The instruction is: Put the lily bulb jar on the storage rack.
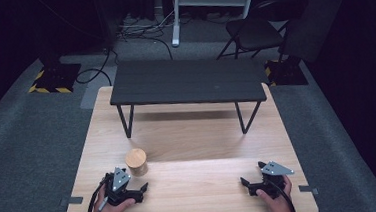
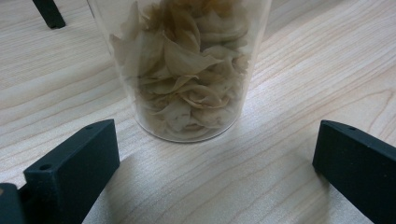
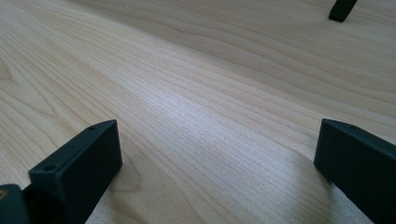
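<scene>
Jar (image 2: 187, 70): clear-walled, wooden lid, packed with pale dried flakes; it stood upright on the table (image 1: 196, 185), just ahead of my left gripper (image 1: 140, 189) and apart from its jaws.
Left gripper: I had the jaws spread wide, nothing between them, the jar's foot centred in the gap farther on.
Right gripper (image 1: 245, 183): jaws likewise wide apart over bare wood, holding nothing, well away from the jar.
Handling: I judged it light, the filling loose and brittle; the wall looked smooth, stiff and likely slippery, possibly breakable if it was glass.
Where to hold: I reckoned on the straight wall low to mid-height, pads on opposite sides, not the lid.
Edges: the near table edge lay just behind both grippers; the left edge was near my left hand (image 1: 114, 211).
Open room: bare wood stretched ahead of the jar up to the black bench (image 1: 189, 81), whose legs stood well beyond.
</scene>
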Motion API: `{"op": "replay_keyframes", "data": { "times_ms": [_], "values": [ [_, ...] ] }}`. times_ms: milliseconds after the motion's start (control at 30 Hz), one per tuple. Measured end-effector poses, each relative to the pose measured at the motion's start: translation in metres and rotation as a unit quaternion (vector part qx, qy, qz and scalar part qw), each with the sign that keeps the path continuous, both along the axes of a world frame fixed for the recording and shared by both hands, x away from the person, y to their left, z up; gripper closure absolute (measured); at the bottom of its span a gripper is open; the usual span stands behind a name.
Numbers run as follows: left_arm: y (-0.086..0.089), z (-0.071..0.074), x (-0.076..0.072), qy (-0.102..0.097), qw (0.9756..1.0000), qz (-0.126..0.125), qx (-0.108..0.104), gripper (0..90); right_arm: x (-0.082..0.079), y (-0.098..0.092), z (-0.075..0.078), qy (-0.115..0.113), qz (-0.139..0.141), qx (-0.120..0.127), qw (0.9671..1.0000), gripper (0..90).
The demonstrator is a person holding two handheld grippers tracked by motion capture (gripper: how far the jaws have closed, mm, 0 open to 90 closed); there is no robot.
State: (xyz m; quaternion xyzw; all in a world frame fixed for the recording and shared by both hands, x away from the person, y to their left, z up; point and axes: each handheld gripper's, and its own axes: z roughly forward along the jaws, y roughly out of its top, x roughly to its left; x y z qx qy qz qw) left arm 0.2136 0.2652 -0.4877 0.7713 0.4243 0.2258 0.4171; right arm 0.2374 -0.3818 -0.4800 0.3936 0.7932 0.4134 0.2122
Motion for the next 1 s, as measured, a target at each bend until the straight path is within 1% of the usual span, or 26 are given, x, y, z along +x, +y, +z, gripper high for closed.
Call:
{"op": "replay_keyframes", "data": {
  "times_ms": [200,300,367,433,500,533,600,700,800,900,967,1000],
  "values": [
    [0.004,0.001,0.002,0.001,1.0000,-0.009,0.002,0.4,0.000,0.000,0.000,0.000,0.000,0.000,1.0000,0.3],
    [0.002,0.005,0.004,0.006,0.9999,-0.002,0.009,0.9,0.000,0.000,0.000,0.000,0.001,0.000,1.0000,0.3],
    [0.002,0.007,0.002,-0.004,0.9999,-0.001,0.010,1.7,0.000,0.000,0.000,0.000,0.002,0.000,1.0000,0.3],
    [0.004,0.010,0.002,-0.013,0.9999,-0.006,0.002,1.6,0.000,0.000,0.000,0.000,0.002,0.000,1.0000,0.3],
    [0.003,0.014,0.001,-0.022,0.9997,-0.004,0.003,1.5,0.000,0.000,0.000,0.000,0.002,0.000,1.0000,0.3],
    [0.003,0.017,0.001,-0.028,0.9996,-0.005,0.001,1.7,0.000,0.000,0.000,0.000,0.002,0.000,1.0000,0.3],
    [0.002,0.023,0.003,-0.033,0.9995,0.003,-0.004,1.9,0.000,-0.001,0.000,0.000,0.003,0.000,1.0000,0.3],
    [0.003,0.032,0.006,-0.040,0.9989,0.004,-0.024,2.5,0.001,0.000,0.000,0.000,0.003,0.000,1.0000,0.0],
    [0.001,0.040,0.008,-0.051,0.9983,0.005,-0.029,2.5,0.001,0.000,0.000,0.001,0.004,0.000,1.0000,0.0],
    [0.002,0.044,0.012,-0.049,0.9979,0.009,-0.043,2.8,0.000,0.000,0.000,0.001,0.005,0.000,1.0000,0.0],
    [0.001,0.048,0.016,-0.047,0.9981,0.007,-0.040,2.9,0.001,0.000,0.000,0.001,0.006,0.000,1.0000,0.0],
    [0.001,0.048,0.016,-0.047,0.9981,0.007,-0.040,3.4,0.001,0.000,0.000,0.001,0.006,0.000,1.0000,0.0]
  ]
}}
